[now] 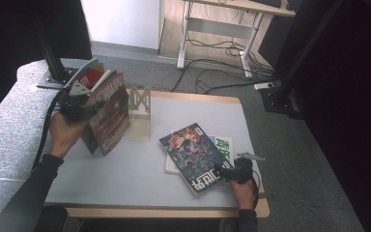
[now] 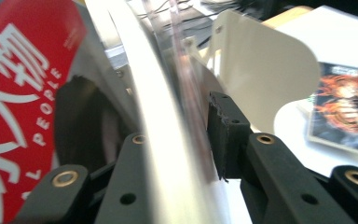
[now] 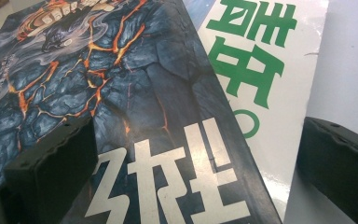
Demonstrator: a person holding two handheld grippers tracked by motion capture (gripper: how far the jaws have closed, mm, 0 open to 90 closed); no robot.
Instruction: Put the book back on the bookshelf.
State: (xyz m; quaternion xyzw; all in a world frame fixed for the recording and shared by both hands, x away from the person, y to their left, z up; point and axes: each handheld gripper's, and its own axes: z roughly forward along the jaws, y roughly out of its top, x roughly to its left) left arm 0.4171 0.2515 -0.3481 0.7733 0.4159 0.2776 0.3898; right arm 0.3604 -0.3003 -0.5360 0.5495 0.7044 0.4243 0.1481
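While the left gripper (image 1: 79, 110) holds a magazine (image 1: 107, 113) upright at the far left of the worktop (image 1: 125, 169), just beside the cream bookend (image 1: 140, 112), its jaws look only narrowly parted around the curved white edge of the pages. In the left gripper view the right pad sits against the paper; whether the left pad presses too cannot be told, so the grip may be loose. More magazines with a red cover (image 1: 89, 77) lean behind it.

The right gripper (image 1: 232, 173) rests low at the near right. Its jaws are wide apart, straddling the near corner of the dark lava-patterned magazine (image 3: 135, 93), which lies on a white one with green letters (image 3: 256, 60). Nothing is clamped there.

Risks, judged from this:
- Upright magazine is limp and bowed. If the left jaws let go before it leans on the bookend, it could flop forward or slide flat.
- Leaning stack behind may topple with it.
- Right jaws closing now could catch both covers, or push the top magazine off the lower.
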